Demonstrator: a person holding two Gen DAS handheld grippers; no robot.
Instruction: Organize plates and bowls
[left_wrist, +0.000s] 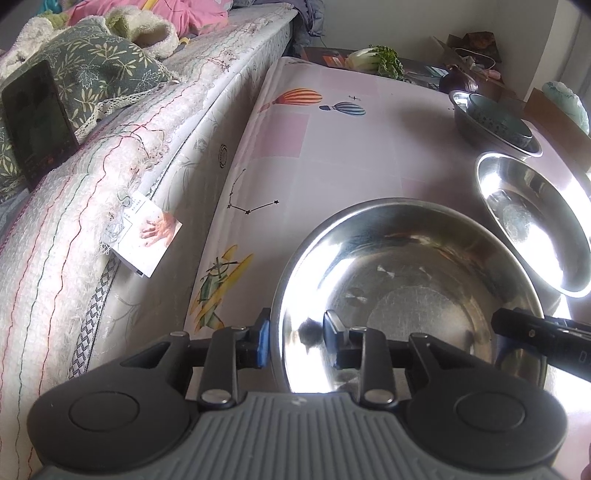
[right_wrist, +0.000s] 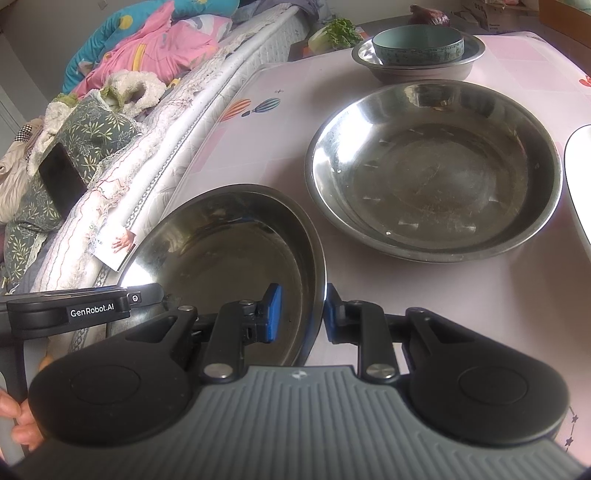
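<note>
While its rim sits inside both grippers' jaws, the steel plate (left_wrist: 406, 288) tilts.

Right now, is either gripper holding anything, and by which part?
Possibly the near steel dish: the right gripper straddles its right rim, outer finger touching, grip unclear. The left gripper straddles its left rim, open, holding nothing.

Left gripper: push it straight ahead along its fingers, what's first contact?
Probably the near steel bowl: the left gripper straddles its rim, so going on would likely drive one finger into the inner wall. Depth is hard to judge.
</note>
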